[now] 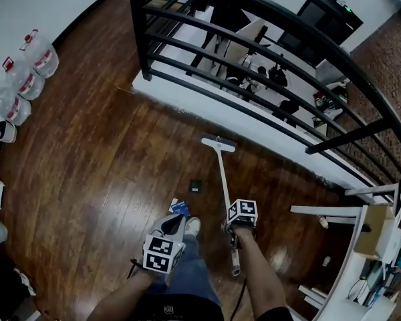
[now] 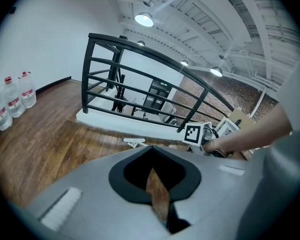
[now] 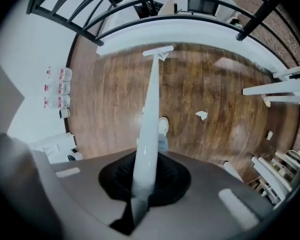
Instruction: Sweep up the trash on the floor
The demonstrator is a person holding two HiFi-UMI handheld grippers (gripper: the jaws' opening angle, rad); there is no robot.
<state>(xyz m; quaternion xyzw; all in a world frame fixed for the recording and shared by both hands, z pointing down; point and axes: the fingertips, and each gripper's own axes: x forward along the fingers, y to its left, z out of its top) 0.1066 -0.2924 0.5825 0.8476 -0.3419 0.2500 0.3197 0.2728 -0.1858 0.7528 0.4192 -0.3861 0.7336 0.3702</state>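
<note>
Firmly clenched, the right gripper point(image 3: 139, 186) grasps the long white handle of the broom point(image 1: 224, 179), whose brush head rests on the dark wooden floor point(image 1: 100, 172) at the far end, just short of the white ledge under the black railing point(image 1: 254, 52). The left gripper point(image 2: 159, 199) hangs near the person's shoe point(image 1: 191, 227), its jaws drawn together with only a thin slit between them and nothing held. A small black scrap point(image 1: 196, 186) lies just left of the handle, a blue-and-white piece point(image 1: 179, 206) beside the shoe, and a white scrap point(image 3: 202, 115) further right. Water bottles point(image 1: 27, 72) stand at the far left wall.
</note>
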